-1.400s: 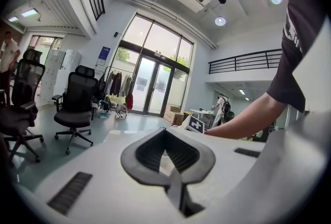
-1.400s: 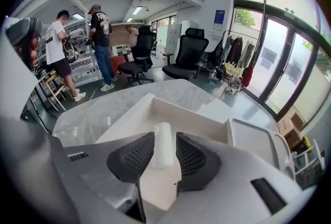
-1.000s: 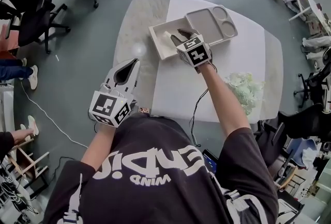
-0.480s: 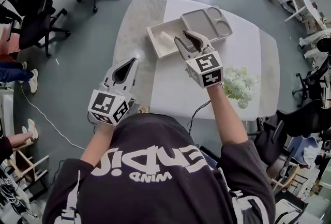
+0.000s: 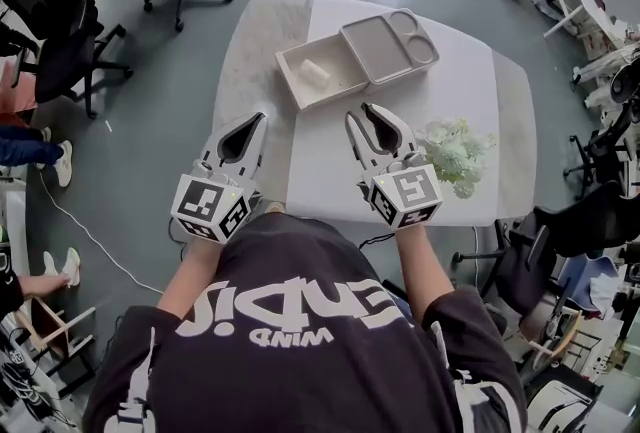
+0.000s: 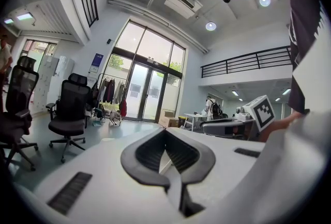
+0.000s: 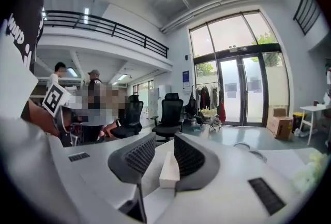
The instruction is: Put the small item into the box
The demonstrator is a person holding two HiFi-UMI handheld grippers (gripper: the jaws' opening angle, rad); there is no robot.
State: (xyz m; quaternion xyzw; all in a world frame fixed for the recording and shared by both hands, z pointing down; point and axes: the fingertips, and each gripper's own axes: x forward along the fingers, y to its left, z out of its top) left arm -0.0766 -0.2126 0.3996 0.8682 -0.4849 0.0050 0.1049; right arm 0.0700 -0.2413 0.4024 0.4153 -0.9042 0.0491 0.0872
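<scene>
While the item (image 5: pixel 314 71) sits in the box (image 5: pixel 289 87), the right gripper (image 5: pixel 362 113) near it gapes empty, jaws just narrowing; the left gripper (image 5: pixel 257 120) is closed.

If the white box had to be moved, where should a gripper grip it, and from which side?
Probably best: pinch the near long wall of the white box, coming from above on the person's side, one jaw inside, one outside. The wall is thin and upright, the top open, the small item sits away from it.
</scene>
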